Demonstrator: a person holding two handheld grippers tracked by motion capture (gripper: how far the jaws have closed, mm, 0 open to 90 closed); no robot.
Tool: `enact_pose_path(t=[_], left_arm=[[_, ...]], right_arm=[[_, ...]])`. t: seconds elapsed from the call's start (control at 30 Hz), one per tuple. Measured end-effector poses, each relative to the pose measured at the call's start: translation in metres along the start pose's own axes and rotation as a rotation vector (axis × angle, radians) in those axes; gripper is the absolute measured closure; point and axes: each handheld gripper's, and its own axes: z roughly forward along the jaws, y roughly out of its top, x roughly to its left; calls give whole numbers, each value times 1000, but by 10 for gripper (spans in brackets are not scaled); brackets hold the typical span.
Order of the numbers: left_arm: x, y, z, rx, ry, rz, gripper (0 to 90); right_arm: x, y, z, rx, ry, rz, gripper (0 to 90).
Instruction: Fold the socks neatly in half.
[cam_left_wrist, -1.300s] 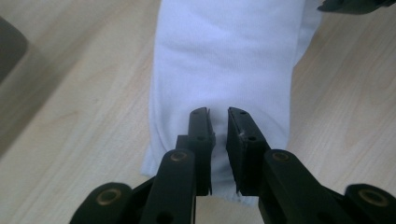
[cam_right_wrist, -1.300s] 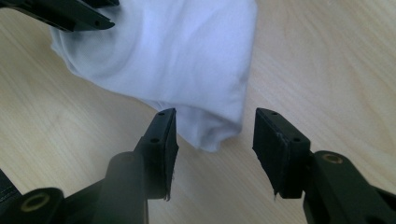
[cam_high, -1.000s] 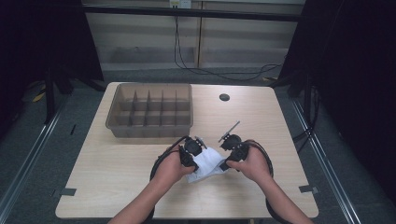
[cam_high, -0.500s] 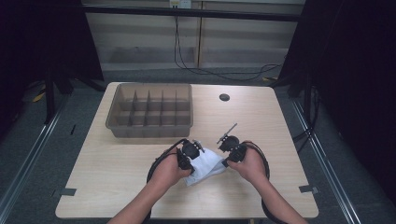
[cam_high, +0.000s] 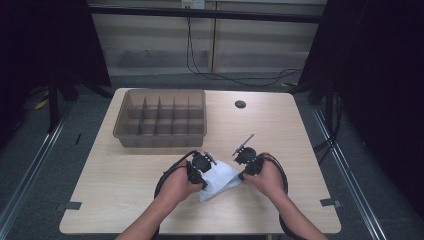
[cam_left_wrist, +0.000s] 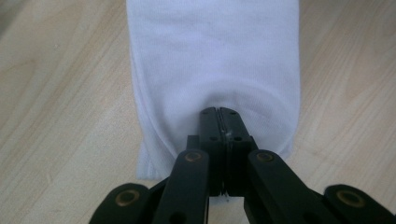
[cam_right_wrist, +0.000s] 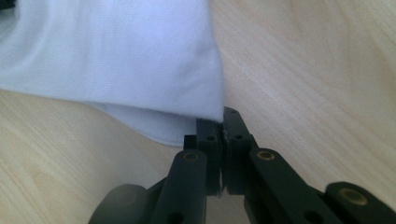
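Note:
A white cloth (cam_high: 220, 181), which looks like a folded sock, lies on the wooden table between my two grippers. My left gripper (cam_high: 203, 182) is at its left end. In the left gripper view the black jaws are pressed together with a pinch of the white cloth (cam_left_wrist: 210, 60) caught at the left gripper's (cam_left_wrist: 219, 112) tips. My right gripper (cam_high: 242, 175) is at the right end. There the jaws are also together, nipping the hem of the cloth (cam_right_wrist: 116, 56) at the right gripper's (cam_right_wrist: 223, 119) tips.
A brown plastic tray (cam_high: 160, 131) with several compartments stands behind the hands at centre left. A small black round object (cam_high: 240, 104) sits at the back of the table (cam_high: 110, 185). Cables loop from both grippers toward the near edge.
The cloth has shifted slightly toward the near edge and looks a bit more bunched between the grippers. Both hands have hardly moved.

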Motion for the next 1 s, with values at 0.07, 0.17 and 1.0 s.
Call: enact_pose_path(t=[0.07,0.17,1.0], left_arm=[[0,0,0,-1,1,4,887],[0,0,0,-1,2,1,887],[-3,0,2,-10,20,26,887]], right_arm=[[0,-1,-1,-3,1,-1,858],[-1,-2,-2,0,-4,-4,825],[-4,29,-30,-73,43,20,858]])
